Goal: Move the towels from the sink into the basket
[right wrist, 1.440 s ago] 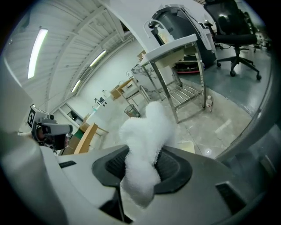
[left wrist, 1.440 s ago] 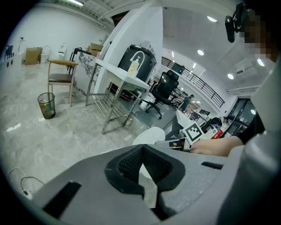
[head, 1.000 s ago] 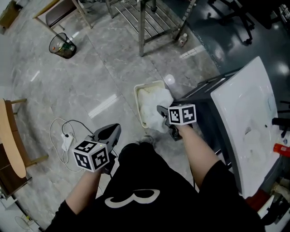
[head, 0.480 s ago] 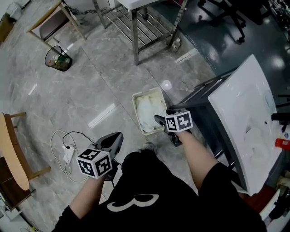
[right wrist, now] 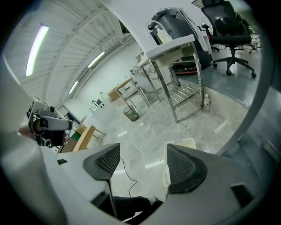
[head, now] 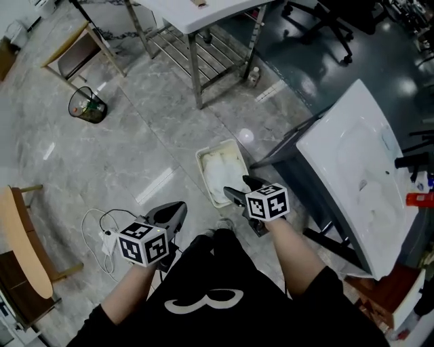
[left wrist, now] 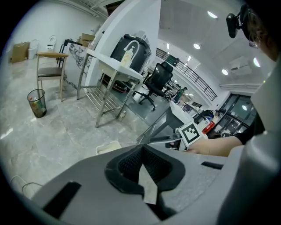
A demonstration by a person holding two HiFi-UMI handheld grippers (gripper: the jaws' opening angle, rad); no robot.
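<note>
On the floor stands a cream basket (head: 202, 173) with white towels (head: 220, 174) lying inside it. My right gripper (head: 239, 192) hovers just over the basket's near edge, its jaws opening with nothing between them. The right gripper view shows the two pads of the right gripper (right wrist: 138, 165) apart, with the basket's rim (right wrist: 166, 174) below them. My left gripper (head: 170, 215) is held low at the left, over bare floor, shut and empty; its pads meet in the left gripper view (left wrist: 143, 170). The white sink (head: 352, 169) stands tilted at the right on a dark frame.
A steel-legged table (head: 195, 47) stands beyond the basket, a wire waste bin (head: 87, 105) at the far left. A wooden chair (head: 26, 247) and a white cable with a plug (head: 103, 236) lie left of me. An office chair (head: 319, 20) is at the top right.
A second ago the right gripper held a white towel over the basket. The towel now lies in the basket and the right jaws have parted and drawn back. The head view has tilted.
</note>
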